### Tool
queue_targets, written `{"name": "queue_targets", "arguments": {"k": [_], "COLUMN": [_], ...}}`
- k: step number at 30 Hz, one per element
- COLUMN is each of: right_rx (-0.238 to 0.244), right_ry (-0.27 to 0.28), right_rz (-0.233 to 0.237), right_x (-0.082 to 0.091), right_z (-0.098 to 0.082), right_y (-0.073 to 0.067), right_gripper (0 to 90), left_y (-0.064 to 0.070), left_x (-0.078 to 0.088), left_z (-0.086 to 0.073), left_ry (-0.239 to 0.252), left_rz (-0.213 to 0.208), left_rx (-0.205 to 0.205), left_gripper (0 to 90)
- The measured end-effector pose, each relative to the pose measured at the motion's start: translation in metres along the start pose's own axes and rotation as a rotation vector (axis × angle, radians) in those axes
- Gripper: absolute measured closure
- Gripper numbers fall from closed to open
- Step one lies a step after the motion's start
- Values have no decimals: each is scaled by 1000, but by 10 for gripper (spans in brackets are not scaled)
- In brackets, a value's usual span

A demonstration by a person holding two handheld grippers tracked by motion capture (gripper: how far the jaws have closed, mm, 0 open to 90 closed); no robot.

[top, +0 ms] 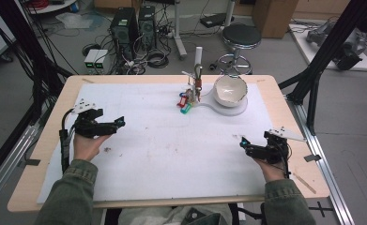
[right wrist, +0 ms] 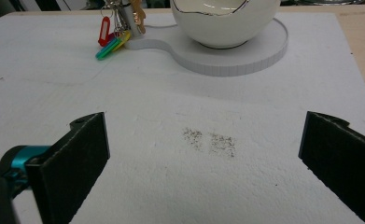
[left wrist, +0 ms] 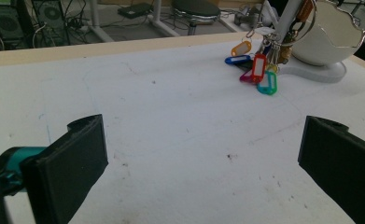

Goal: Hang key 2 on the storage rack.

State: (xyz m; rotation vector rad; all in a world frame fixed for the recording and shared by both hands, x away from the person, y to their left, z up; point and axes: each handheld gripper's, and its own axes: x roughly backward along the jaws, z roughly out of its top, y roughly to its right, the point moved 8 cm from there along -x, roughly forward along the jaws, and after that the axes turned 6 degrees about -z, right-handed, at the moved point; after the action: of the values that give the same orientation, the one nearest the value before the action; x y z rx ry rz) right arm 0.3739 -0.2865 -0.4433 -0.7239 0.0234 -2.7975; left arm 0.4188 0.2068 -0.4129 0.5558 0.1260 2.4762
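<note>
At table's 12 o'clock, keys [top: 186,101] hang beside bowl [top: 230,90]; left gripper [top: 118,123], right gripper [top: 244,143] both spread wide, empty, likely poised for reach.

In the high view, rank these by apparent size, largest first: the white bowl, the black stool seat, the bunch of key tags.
1. Black stool seat, slightly wider than the bowl though farther from the camera.
2. White bowl, close to the seat in apparent size.
3. Bunch of key tags, clearly smallest.
</note>
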Motion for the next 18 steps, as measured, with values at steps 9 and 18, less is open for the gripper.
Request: {"name": "queue_targets", "arguments": {"k": [9,18], "right_rx": [13,44], "right_ry": [10,0], "right_rz": [-17,-50], "right_x": [2,-3], "right_z": [0,-1], "right_y": [1,0], "right_gripper": [9,9], "left_y": [-9,-21], "left_x": [24,48], "left_z": [-10,-34], "left_ry": [87,144], "left_rz": [31,100], "left_rx": [13,60], "left_gripper": [16,17]}}
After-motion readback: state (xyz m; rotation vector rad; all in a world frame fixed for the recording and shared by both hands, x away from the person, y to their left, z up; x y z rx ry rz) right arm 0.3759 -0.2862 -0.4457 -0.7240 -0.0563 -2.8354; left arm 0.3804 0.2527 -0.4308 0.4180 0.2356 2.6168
